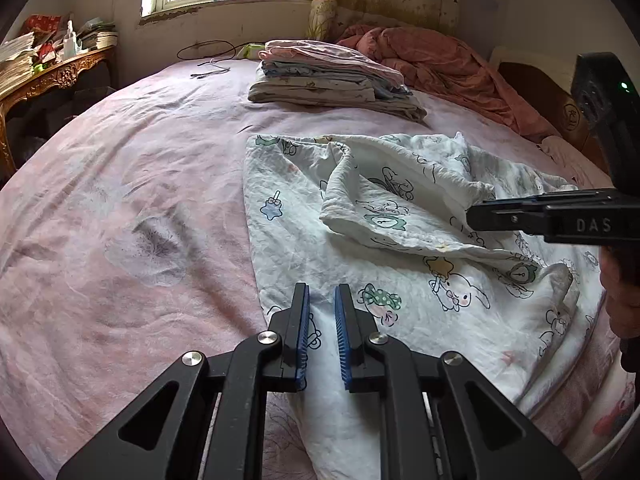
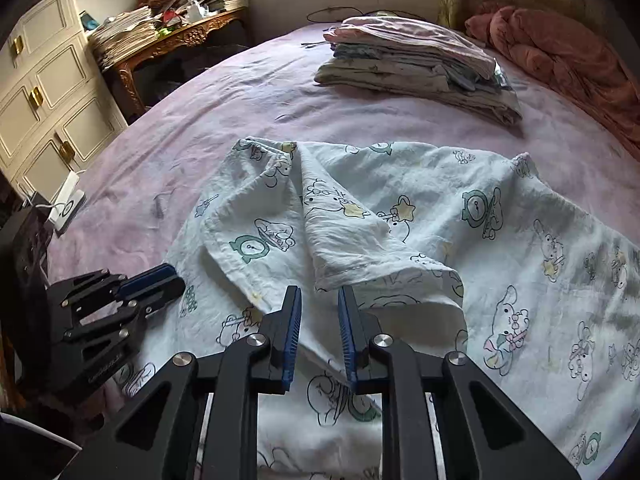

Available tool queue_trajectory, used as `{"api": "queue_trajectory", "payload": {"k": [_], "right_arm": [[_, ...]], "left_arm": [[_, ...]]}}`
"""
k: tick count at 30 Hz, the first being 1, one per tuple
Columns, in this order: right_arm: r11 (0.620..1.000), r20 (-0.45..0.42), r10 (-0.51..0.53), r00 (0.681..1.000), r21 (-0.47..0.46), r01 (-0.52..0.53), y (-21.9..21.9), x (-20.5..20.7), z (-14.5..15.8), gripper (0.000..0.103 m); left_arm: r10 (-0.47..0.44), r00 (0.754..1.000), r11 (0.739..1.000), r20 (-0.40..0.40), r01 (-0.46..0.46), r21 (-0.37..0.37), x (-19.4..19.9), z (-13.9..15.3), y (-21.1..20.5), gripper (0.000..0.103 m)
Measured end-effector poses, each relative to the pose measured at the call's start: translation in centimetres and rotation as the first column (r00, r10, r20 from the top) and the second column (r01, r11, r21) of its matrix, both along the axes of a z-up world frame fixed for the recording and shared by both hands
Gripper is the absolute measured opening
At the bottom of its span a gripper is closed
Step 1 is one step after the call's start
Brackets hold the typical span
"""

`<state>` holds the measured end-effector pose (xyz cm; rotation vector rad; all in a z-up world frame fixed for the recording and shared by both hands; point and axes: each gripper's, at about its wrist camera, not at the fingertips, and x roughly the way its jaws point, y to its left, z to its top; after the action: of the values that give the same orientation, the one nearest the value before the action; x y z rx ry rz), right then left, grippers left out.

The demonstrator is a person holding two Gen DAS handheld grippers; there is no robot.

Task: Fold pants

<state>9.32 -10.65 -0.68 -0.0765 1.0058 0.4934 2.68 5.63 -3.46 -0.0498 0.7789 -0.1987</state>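
White pants with cartoon prints (image 1: 400, 264) lie crumpled on the pink bed sheet (image 1: 120, 208); they also show in the right wrist view (image 2: 400, 240). One leg is flipped over the rest, its hem facing me (image 2: 360, 272). My left gripper (image 1: 322, 294) is open and empty, low over the pants' near left edge; it also shows from the side in the right wrist view (image 2: 176, 276). My right gripper (image 2: 320, 294) is open, just in front of the folded-over hem; in the left wrist view (image 1: 472, 212) it reaches in from the right beside a raised fold.
A stack of folded clothes (image 1: 332, 80) sits farther back on the bed, with a crumpled pink blanket (image 1: 440, 60) behind it. A carved wooden table (image 1: 60, 72) with paper piles stands left. White cabinets (image 2: 52, 92) and a cable (image 1: 212, 64) are also in view.
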Motion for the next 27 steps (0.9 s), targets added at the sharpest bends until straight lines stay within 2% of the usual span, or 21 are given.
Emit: {"api": "queue_trajectory", "payload": {"k": [3,6,11,14,18,21,22,23,24,27], "right_arm": [[0.999,0.008,-0.033,0.999,-0.003,0.033,-0.1,1.7,0.1,0.019],[0.989,0.088,-0.13,0.988,-0.064,0.136,-0.8,4.3,0.9,0.019],[0.941,0.196,-0.255,0.947,-0.174,0.289,-2.0,8.2,1.8,0.019],[0.935,0.175,-0.297,0.939,-0.149,0.323,-3.6,8.4,2.3,0.022],[0.929,0.211,-0.314,0.926,-0.131,0.345,-5.4,6.2,3.3,0.024],[0.964,0.197,-0.226,0.954,-0.097,0.249,-5.5,2.4,3.8,0.029],[0.972,0.187,-0.2,0.962,-0.082,0.218,-5.5,1.0,3.8,0.04],[0.978,0.178,-0.182,0.967,-0.067,0.197,-5.4,-0.2,3.7,0.058],[0.983,0.17,-0.17,0.971,-0.045,0.18,-5.5,-1.5,3.6,0.063],[0.99,0.102,-0.14,0.985,0.018,0.139,-6.0,-4.7,2.5,0.064]], "left_arm": [[-0.004,1.0,1.0,0.005,0.004,0.012,0.1,-0.1,-0.1,0.012],[-0.006,1.0,1.0,0.01,0.006,0.023,0.0,-0.2,-0.3,0.013],[-0.013,1.0,1.0,0.006,0.013,0.011,0.0,-0.2,-0.1,0.014],[-0.015,1.0,1.0,0.003,0.015,-0.001,0.0,-0.2,0.0,0.015],[-0.02,1.0,1.0,0.001,0.02,-0.018,0.0,0.0,0.1,0.016],[-0.02,1.0,0.999,0.013,0.02,-0.048,-0.4,0.6,0.6,0.02],[-0.019,1.0,0.998,0.019,0.02,-0.054,-0.5,0.8,0.7,0.02],[-0.017,0.999,0.998,0.028,0.019,-0.061,-0.8,1.1,0.8,0.02],[-0.015,0.999,0.998,0.039,0.017,-0.066,-1.1,1.4,0.9,0.021],[-0.007,0.997,0.997,0.073,0.013,-0.074,-1.7,2.2,1.2,0.029]]}}
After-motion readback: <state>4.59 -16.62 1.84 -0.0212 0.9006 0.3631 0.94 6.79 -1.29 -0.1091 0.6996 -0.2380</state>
